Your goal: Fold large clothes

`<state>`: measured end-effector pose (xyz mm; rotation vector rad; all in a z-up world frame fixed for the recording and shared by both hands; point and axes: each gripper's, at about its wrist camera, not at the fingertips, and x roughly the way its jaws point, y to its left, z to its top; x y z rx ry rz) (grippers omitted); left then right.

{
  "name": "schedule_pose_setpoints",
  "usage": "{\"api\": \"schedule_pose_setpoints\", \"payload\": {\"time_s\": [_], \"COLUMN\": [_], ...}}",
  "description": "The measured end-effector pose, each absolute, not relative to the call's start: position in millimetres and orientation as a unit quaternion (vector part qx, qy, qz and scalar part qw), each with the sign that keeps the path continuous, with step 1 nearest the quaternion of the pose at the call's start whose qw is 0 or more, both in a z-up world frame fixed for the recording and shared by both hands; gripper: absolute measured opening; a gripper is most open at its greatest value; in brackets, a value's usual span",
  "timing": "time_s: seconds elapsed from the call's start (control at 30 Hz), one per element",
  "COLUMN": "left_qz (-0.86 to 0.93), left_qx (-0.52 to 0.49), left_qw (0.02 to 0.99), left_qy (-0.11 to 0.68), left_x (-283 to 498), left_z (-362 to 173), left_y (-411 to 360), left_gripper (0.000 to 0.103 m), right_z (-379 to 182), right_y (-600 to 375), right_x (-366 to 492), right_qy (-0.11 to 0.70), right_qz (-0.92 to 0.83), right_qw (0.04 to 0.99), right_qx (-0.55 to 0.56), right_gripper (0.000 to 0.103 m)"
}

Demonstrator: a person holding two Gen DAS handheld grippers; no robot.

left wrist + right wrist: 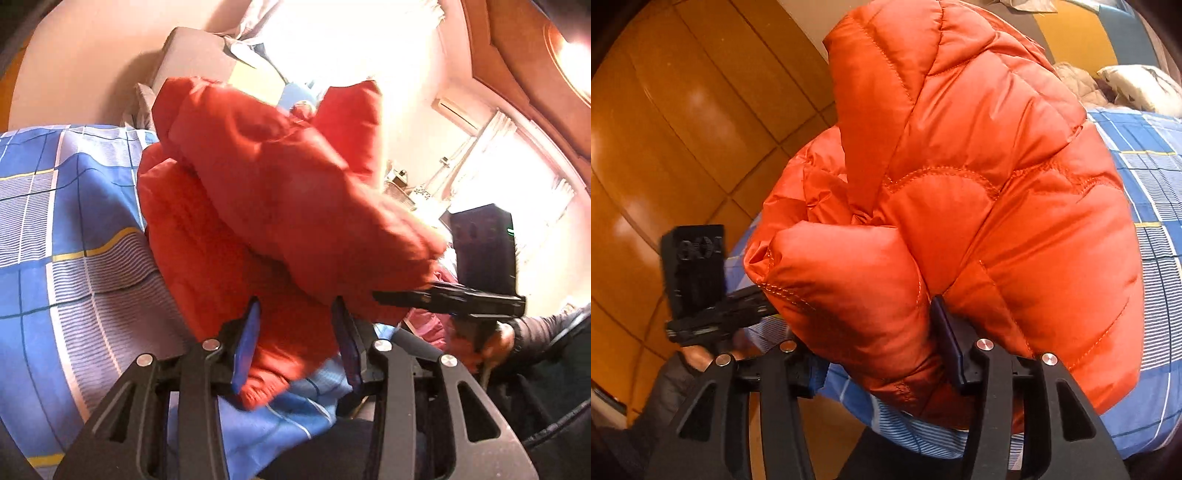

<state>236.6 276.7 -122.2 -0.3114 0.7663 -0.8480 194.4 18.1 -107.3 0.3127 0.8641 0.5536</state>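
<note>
Left wrist view: a red-orange quilted puffer jacket (280,206) is bunched up and partly lifted off a bed covered by a blue, white and yellow checked sheet (66,229). One thick padded fold hangs in the air across the middle of the picture, blurred, while a lower layer rests on the sheet. A ribbed hem edge of the jacket lies between the blue pads of the left hand-held gripper (295,350); the jaws stand partly apart, and whether the pads press on the cloth I cannot tell. At the right, the right hand-held gripper (402,297) shows side-on, its finger reaching into the raised fold, with a hand (498,341) in a dark sleeve below it.

In the right wrist view the jacket (960,166) fills most of the frame: shiny fabric, stitched in curved and straight seams, puffed into rounded sections. A rolled sleeve-like fold sits between the fingers of the right hand-held gripper (871,354), whose jaws stand well apart; only the right blue pad (947,343) is visible, lying against the cloth. The left hand-held gripper (753,299) is seen at the left, by the jacket's edge, before orange wooden panelling (683,122). Far right on the bed lie pale pillows (1137,86).
</note>
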Motion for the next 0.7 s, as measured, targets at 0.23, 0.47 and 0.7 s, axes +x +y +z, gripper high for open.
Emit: {"api": "schedule_pose_setpoints", "payload": {"time_s": [0.23, 0.47, 0.7], "left_qz": [-0.440, -0.478, -0.458], "left_qx": [-0.163, -0.129, -0.046], "left_qw": [0.813, 0.800, 0.797], "left_qy": [0.344, 0.339, 0.391], "left_x": [219.1, 226.6, 243.2], "left_z": [-104.6, -65.8, -66.6], "left_y": [282.2, 247.4, 198.3], "left_gripper": [0.063, 0.089, 0.096], "right_z": [-106.6, -101.2, -105.4], "right_y": [28.5, 49.7, 43.7], "right_x": [182.1, 160.2, 155.1], "right_qy": [0.401, 0.393, 0.396], "right_qz": [0.263, 0.298, 0.305], "right_qw": [0.870, 0.865, 0.858], "right_qx": [0.110, 0.089, 0.118], "right_gripper": [0.063, 0.088, 0.088]}}
